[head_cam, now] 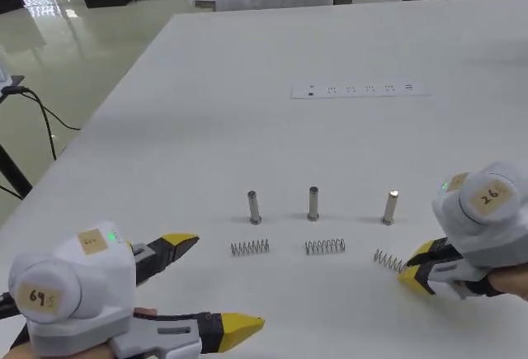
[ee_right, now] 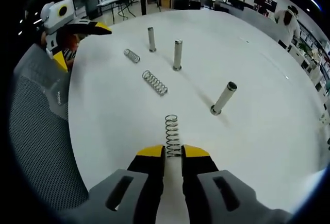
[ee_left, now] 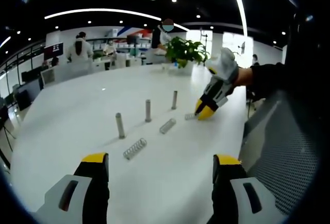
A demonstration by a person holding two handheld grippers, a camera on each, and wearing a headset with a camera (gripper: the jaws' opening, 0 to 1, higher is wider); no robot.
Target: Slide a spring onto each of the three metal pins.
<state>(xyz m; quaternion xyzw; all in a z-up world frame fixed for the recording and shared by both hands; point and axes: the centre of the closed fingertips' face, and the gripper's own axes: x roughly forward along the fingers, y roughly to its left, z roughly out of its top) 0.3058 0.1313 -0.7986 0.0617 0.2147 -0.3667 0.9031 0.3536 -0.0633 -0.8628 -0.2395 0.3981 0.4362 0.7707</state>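
Right hand-held gripper (ee_right: 173, 154): jaws pinched on near end of right spring (ee_right: 171, 128), which lies flat on counter (head_cam: 247, 87), front-right of middle pin (head_cam: 313, 203). Left hand-held gripper (ee_left: 161, 158): jaws wide apart, nothing between, well front-left of middle pin. Left pin (head_cam: 254, 207) and right pin (head_cam: 390, 207) flank it, all upright. Middle spring (head_cam: 325, 247) lies flat just before it, left spring (head_cam: 250, 247) further left.

End of spring (ee_right: 171, 128) hidden between tips of right claw (ee_right: 172, 152), left claw (head_cam: 224, 281) cut by bottom edge
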